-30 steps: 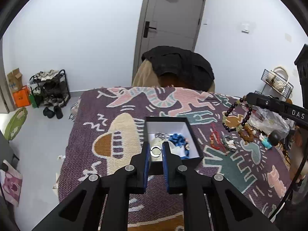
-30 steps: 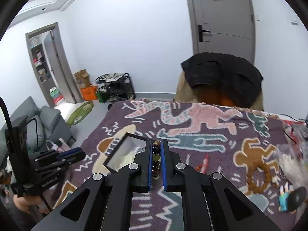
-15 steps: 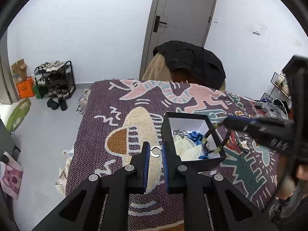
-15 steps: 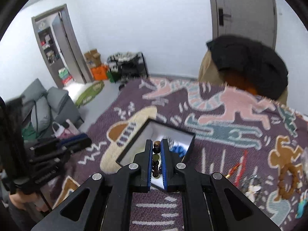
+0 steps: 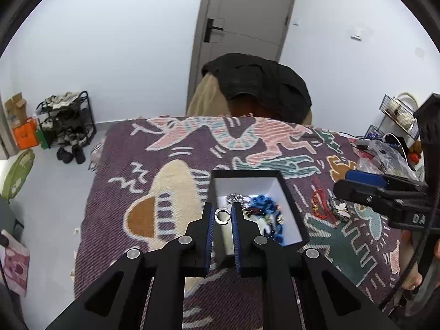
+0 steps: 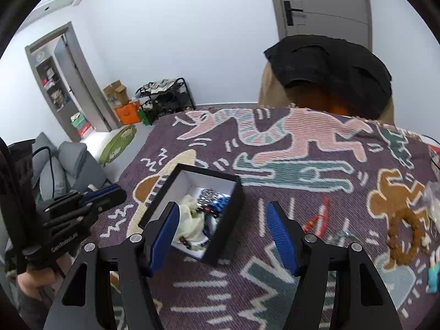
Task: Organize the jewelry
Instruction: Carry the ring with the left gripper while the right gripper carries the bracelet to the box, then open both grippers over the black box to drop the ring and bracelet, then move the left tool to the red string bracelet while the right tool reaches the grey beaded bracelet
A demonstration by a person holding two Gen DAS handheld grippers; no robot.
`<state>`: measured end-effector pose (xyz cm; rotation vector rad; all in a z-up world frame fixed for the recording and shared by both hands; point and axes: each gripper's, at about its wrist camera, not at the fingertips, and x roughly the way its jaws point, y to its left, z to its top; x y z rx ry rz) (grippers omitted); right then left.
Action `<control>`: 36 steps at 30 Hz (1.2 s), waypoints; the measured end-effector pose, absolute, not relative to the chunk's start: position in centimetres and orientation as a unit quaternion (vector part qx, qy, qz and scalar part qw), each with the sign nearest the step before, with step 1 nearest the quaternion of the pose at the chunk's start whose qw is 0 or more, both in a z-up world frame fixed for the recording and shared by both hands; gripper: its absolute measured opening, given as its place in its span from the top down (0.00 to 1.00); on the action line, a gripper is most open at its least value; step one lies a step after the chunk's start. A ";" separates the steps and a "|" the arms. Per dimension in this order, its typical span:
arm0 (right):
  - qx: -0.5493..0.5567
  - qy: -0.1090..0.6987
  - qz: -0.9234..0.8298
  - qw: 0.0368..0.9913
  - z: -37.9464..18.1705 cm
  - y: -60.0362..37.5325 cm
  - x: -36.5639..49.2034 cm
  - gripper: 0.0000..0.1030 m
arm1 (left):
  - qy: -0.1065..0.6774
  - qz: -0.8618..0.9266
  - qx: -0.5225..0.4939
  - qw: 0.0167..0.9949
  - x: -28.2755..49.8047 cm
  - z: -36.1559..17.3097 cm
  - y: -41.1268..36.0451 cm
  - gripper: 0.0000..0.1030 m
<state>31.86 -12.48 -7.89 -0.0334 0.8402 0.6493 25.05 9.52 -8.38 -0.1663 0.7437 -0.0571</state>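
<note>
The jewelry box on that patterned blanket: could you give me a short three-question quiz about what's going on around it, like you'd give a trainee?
1. True or false: the left claw is pinching a small silver ring.
2. Is the right claw open or shut?
3. Which piece lies outside the black box? A) brown bead bracelet B) blue beads C) cream cloth

Key: 1 true. 2 open, holding nothing. 3 A, it lies on the blanket.

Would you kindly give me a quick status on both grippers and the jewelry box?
Left gripper shut on small silver ring, above black white-lined box. Right gripper open, empty. Nothing blocking.
</note>
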 end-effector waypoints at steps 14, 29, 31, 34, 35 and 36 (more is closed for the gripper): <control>0.024 0.419 0.273 0.866 -10.1 -18.6 31.9 0.36 | 0.387 -0.054 -0.045 0.919 29.5 -9.0 4.5 0.87; 0.077 0.426 0.237 0.870 -11.1 -24.2 33.3 0.36 | 0.396 -0.070 -0.047 0.915 30.4 -8.6 2.0 0.04; 0.086 0.428 0.231 0.870 -11.4 -25.2 33.4 0.36 | 0.392 -0.070 -0.051 0.916 30.3 -8.4 1.9 0.04; 0.095 0.434 0.219 0.868 -12.0 -26.4 33.7 0.36 | 0.390 -0.073 -0.058 0.916 30.3 -8.2 1.4 0.04; 0.098 0.437 0.217 0.867 -12.2 -26.7 33.8 0.36 | 0.391 -0.073 -0.059 0.916 30.3 -8.2 1.1 0.04; 0.099 0.439 0.216 0.866 -12.5 -26.9 33.8 0.36 | 0.392 -0.073 -0.059 0.915 30.4 -8.2 0.9 0.04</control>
